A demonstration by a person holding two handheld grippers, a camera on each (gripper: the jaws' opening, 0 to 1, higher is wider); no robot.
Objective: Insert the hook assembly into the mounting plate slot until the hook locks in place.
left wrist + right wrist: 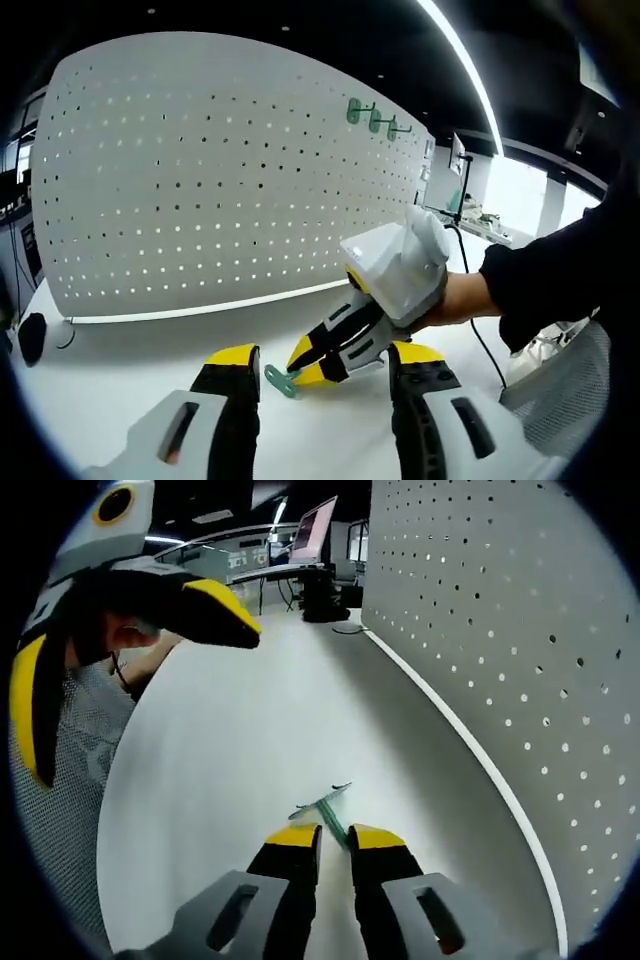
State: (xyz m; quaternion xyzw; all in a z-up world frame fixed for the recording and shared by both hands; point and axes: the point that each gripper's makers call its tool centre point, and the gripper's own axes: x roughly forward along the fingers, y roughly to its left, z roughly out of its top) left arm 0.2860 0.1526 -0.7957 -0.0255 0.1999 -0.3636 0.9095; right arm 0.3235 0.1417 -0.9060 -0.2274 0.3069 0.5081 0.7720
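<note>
green hook partly hidden between right tongs; pegboard hooks too small to detail

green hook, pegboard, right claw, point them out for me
green hook (280, 380), left gripper view, on its curved end lying on the table
pegboard (200, 170), left gripper view, on the middle of its white perforated face
right claw (335, 832), right gripper view, midway between its yellow tips

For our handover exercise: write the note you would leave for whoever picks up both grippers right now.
Right gripper: shut on the green hook, low over the white table.
Left gripper: open, holding nothing.
White pegboard stands upright at the table's back edge; three green hooks already hang near its top.
Done: hook picked up.
Left: carry it to the pegboard, push it in until it locks.
</note>
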